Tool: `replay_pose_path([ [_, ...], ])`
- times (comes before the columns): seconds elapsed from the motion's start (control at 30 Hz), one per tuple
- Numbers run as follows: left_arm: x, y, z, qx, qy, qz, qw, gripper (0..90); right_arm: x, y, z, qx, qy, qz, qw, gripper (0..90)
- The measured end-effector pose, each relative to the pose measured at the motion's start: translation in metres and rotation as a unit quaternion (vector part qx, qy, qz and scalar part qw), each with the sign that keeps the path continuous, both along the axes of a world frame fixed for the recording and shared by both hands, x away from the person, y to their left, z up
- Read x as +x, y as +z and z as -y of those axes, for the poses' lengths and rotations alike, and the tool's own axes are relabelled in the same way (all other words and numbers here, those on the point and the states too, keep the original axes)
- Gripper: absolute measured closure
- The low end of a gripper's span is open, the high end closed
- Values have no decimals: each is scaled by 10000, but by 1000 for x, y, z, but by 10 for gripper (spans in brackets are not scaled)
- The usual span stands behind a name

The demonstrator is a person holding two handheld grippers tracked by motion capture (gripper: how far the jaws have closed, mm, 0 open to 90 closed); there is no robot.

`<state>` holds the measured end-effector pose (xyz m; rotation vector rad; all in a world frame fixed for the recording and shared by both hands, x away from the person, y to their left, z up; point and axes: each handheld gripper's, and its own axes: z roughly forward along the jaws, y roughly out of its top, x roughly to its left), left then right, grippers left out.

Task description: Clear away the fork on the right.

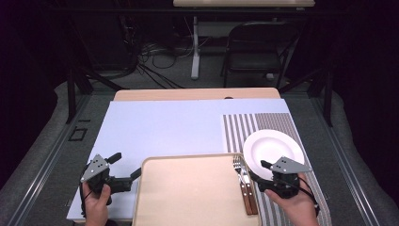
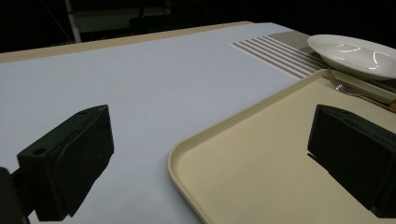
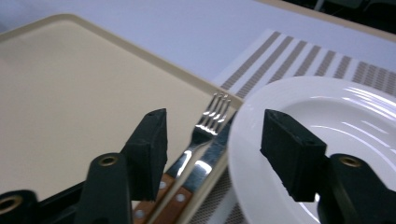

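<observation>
Surface: pale blue-white table top [image 1: 164,127] with a striped placemat [image 1: 244,127] at right of the high view; dark room beyond, with a chair and cables at the upper frame.
Tray: beige tray [image 1: 188,188] at lower centre of the high view, its bed bare apart from the cutlery along its right edge.
Cutlery: fork [image 1: 237,165] and knife [image 1: 248,186], both wooden-handled, lie side by side on the tray's right rim, tines toward the upper frame; in the right gripper view they sit at lower centre.
Plate: white plate [image 1: 270,148] on the placemat, just right of the cutlery, its rim close beside the knife.
Right gripper: right gripper [image 3: 212,149] at lower right of the high view, jaws apart to a middling width, nothing between the pads; one jaw stands over the tray side, the other over the plate rim.
Left gripper: left gripper [image 2: 205,158] at lower left of the high view, jaws wide and empty, one jaw over the tray's near-left corner and one over bare table.
Step in hand (judgement): right gripper lined up on the fork and knife for a pick; no grip made.
Next move (judgement): lower the right jaws astride one handle, clear of the plate rim, then close.
</observation>
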<state>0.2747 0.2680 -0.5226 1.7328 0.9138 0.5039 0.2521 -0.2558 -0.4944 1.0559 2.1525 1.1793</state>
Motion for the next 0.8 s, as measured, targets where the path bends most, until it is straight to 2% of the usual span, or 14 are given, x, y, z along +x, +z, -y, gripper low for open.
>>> replay_pose_path([
  [0.03, 0, 0, 0, 0, -2, 0, 10000, 5, 0, 0, 4, 33, -66, 46, 10000, 381],
  [0.13, 0, 0, 0, -12, 10, -10, 10000, 5, 0, 0, 16, 7, -317, -91, 9995, 373],
  [0.2, 0, 0, 0, -15, 13, -5, 10000, 5, 0, -1, 24, 105, -483, -74, 9987, 350],
  [0.37, 0, 0, 0, -49, 13, -16, 10000, 5, 0, -1, 39, 57, -693, 57, 9976, 275],
  [0.4, 0, 0, 0, -59, 19, -12, 10000, 5, -1, 1, 43, -63, -679, -93, 9976, 260],
  [0.47, 0, 0, 0, -48, 16, -15, 10000, 5, 0, -2, 45, 18, -733, 81, 9973, 241],
  [0.67, 0, 0, 0, -35, 14, -1, 10000, 5, 0, -4, 50, -182, -736, 170, 9970, 142],
  [0.7, 0, 0, 0, -36, 15, 0, 10000, 5, 1, -6, 50, -143, -744, 244, 9968, 142],
  [0.73, 0, 0, 0, -42, 19, -4, 10000, 5, 1, -4, 51, -208, -696, 123, 9973, 137],
  [0.8, 0, 0, 0, -41, 16, -4, 10000, 5, 2, -4, 52, -168, -746, 96, 9970, 111],
])
